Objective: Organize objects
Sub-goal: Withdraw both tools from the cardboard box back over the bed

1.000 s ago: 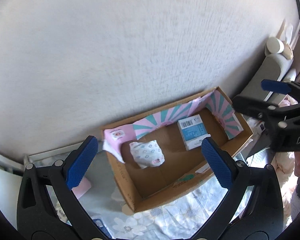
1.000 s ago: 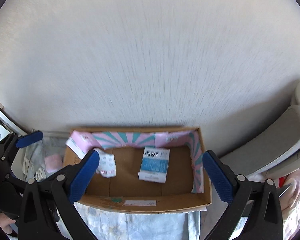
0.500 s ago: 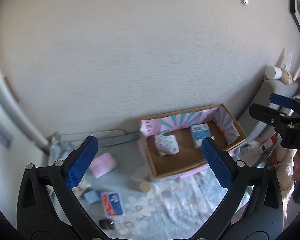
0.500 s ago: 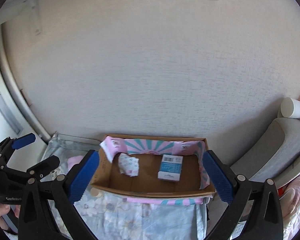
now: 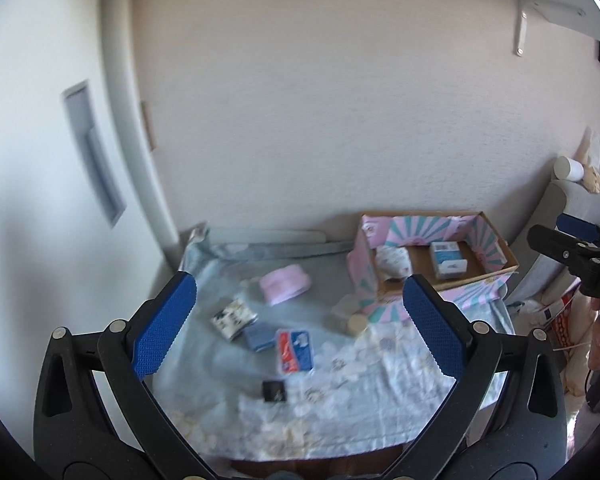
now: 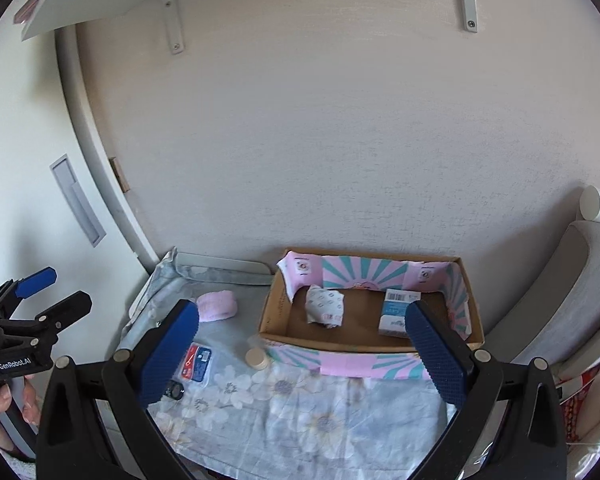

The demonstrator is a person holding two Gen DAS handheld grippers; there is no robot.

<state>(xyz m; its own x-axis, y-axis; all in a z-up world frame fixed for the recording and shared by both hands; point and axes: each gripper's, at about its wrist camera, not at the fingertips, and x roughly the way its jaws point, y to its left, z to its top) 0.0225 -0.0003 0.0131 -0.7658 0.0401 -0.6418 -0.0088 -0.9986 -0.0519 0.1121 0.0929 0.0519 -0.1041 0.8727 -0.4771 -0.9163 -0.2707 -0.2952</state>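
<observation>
Inside cardboard box point(image 6: 274, 312), crumpled packet point(image 6: 325, 309)

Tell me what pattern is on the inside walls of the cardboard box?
Pink and teal sunburst stripes line the cardboard box, clearest in the right wrist view.

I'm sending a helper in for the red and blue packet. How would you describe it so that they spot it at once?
Start at the cardboard box by the wall, on the floral cloth. Look left of it, to the loose items on the cloth. The red and blue packet lies flat beside a plain blue packet, above a small black item; it alone has red.
</observation>
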